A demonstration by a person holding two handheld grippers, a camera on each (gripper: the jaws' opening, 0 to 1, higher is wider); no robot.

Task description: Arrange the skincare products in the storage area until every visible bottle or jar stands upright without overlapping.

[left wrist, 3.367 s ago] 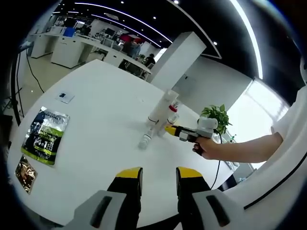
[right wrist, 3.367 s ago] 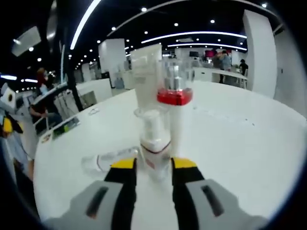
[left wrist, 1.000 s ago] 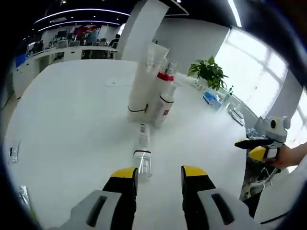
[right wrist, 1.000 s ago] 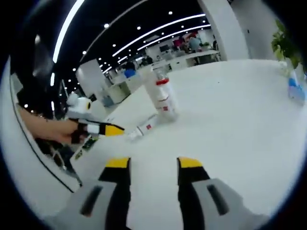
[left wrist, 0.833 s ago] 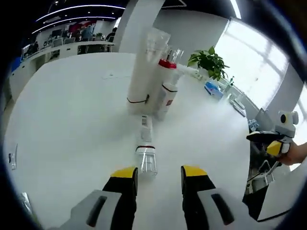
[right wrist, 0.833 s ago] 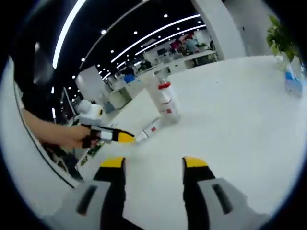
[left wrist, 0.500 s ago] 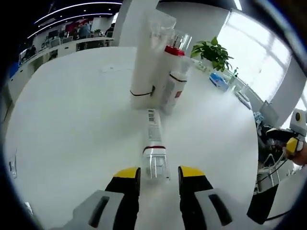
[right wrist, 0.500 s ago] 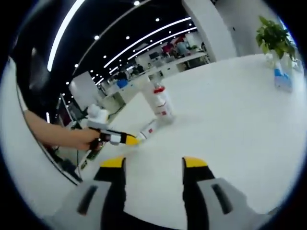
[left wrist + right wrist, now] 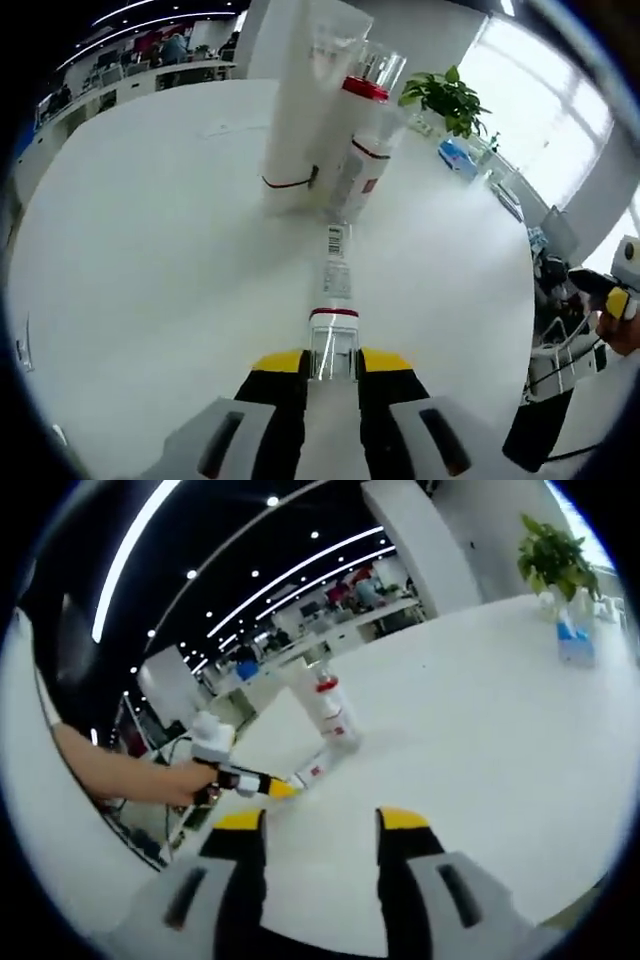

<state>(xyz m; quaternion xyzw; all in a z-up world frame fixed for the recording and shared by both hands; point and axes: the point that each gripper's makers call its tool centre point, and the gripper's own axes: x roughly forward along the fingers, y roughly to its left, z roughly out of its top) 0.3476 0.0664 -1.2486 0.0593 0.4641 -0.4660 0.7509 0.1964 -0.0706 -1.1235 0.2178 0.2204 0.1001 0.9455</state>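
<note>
in the left gripper view we have our left gripper (image 9: 331, 362) brought down narrow around the clear cap end of the fallen bottle (image 9: 334, 300), which lies flat on the white table (image 9: 130, 240) with its base pointing toward the standing group. both yellow tips sit against the cap's sides, so we judge the hold made, though the bottle is not yet lifted. just beyond it stand the tall white tube (image 9: 300, 110), the red-collared pump bottle (image 9: 365, 120) and a small bottle (image 9: 352, 185) in front of it, all upright and close together; whether they touch we cannot tell.

in the right gripper view our right gripper (image 9: 318, 825) hangs well back over the table with its fingers spread wide and nothing between them. far off we see the same upright cluster (image 9: 333, 712), the fallen bottle (image 9: 312, 768) beside it, and the left gripper (image 9: 262, 784) at its end.

we judge three products done and one left: raising this bottle upright, clear of the others.
</note>
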